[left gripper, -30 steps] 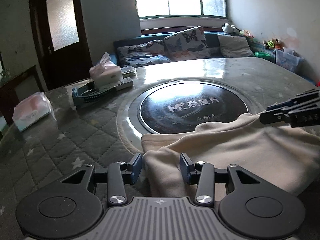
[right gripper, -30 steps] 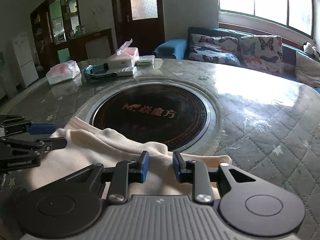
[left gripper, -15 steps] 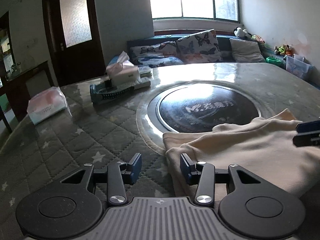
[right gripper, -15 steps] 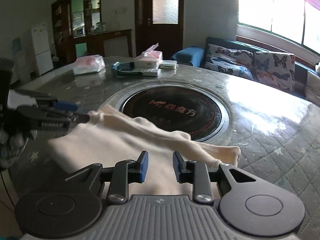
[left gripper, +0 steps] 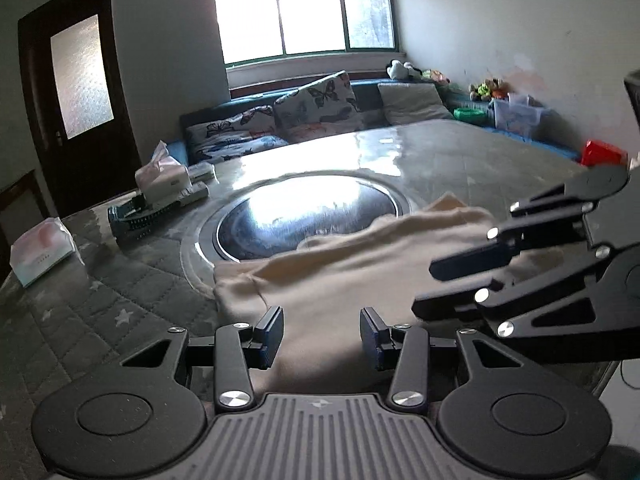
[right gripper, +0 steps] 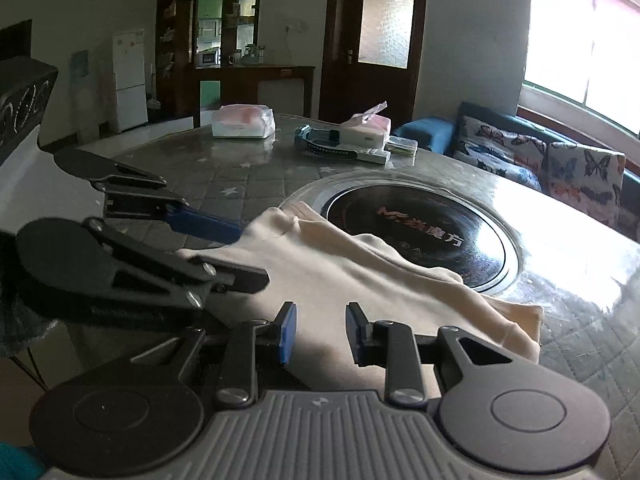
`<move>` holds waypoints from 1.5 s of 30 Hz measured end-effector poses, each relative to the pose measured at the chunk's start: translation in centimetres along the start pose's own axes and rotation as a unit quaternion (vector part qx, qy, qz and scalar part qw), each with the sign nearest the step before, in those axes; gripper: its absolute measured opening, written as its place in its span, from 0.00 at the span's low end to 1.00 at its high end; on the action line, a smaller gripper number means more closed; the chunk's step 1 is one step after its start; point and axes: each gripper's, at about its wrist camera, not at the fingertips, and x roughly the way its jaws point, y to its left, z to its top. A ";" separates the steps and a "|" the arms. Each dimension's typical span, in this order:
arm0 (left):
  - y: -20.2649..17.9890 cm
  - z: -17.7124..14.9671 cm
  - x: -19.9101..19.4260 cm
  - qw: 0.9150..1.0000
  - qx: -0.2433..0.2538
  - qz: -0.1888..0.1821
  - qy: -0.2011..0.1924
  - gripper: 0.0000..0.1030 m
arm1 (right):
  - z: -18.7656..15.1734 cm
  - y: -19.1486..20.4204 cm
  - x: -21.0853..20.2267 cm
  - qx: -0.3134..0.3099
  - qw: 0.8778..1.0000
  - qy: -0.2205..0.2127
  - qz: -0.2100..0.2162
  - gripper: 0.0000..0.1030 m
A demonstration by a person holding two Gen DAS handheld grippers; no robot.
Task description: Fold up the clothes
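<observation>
A cream garment (left gripper: 360, 264) (right gripper: 360, 276) lies crumpled near the front edge of the round table, its far edge lapping onto the dark glass hotplate (left gripper: 304, 208) (right gripper: 420, 236). My left gripper (left gripper: 322, 334) (right gripper: 250, 256) hangs open just above the garment's near left part, with cloth showing in the gap and neither pad pressing on it. My right gripper (right gripper: 320, 332) (left gripper: 426, 286) is open too, over the near middle of the cloth. The two grippers are close side by side, angled toward each other.
A tissue box (left gripper: 160, 176) (right gripper: 366, 126), a blue-black tool (left gripper: 140, 216) and a pink tissue pack (left gripper: 40, 248) (right gripper: 242, 120) sit at the far left of the quilted table cover (left gripper: 120, 304). A sofa with cushions (left gripper: 312, 108) runs behind the table.
Both grippers have swung sideways and drawn closer together; each now looms large in the other's view. The garment has stayed where it lay, and the jaw gaps are unchanged.
</observation>
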 end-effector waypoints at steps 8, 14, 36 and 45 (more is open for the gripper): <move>0.3 -0.9 0.7 1.000 -0.008 0.001 0.008 0.44 | -1.3 0.8 0.7 -0.009 1.000 0.007 -0.012 0.26; 0.5 -1.1 0.8 1.000 -0.013 -0.001 0.008 0.44 | -1.5 0.6 0.3 -0.011 1.000 0.002 -0.013 0.26; 0.8 -1.1 1.1 1.000 -0.020 -0.005 0.012 0.46 | -3.9 -2.7 -2.9 0.034 0.999 0.008 -0.034 0.31; 0.9 -1.2 1.1 1.000 -0.023 -0.004 0.014 0.48 | -4.3 -3.6 -4.1 0.056 0.998 0.003 -0.038 0.32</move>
